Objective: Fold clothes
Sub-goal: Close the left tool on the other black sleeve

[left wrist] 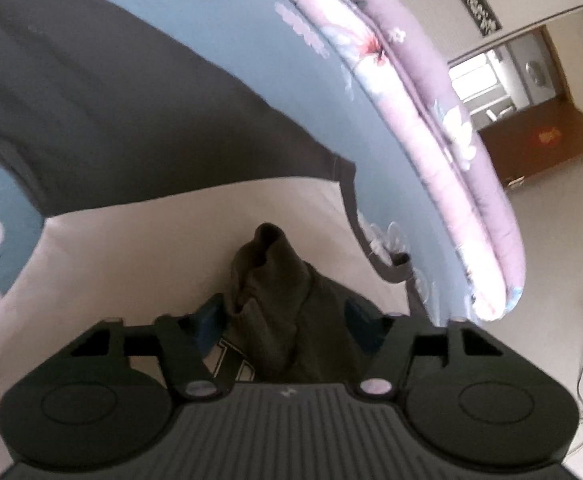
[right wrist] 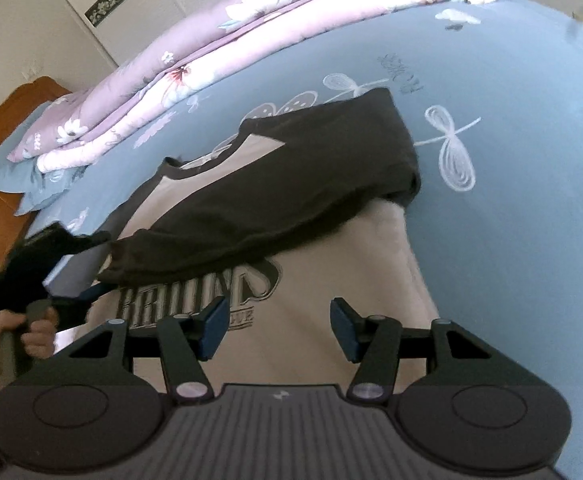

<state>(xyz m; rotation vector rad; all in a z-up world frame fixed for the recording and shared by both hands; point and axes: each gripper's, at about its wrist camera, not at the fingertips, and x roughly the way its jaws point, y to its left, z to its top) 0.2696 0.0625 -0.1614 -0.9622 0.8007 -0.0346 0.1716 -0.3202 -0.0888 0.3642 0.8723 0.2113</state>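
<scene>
The shirt [right wrist: 331, 248] lies on the bed [right wrist: 511, 128], one dark sleeve [right wrist: 275, 200] folded across its chest. The left gripper [left wrist: 279, 316] pinches bunched dark cloth, probably the other sleeve. The right gripper [right wrist: 279, 328] hovers wide above the print.

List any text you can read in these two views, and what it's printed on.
"BRUINS", large striped letters on the chest of the cream T-shirt; last letters uncertain.
Smaller line under it: partly hidden behind the right gripper, unreadable.
Upside-down word on the blue bedsheet: too blurred.
Letter fragment beside the left gripper: unreadable.
</scene>
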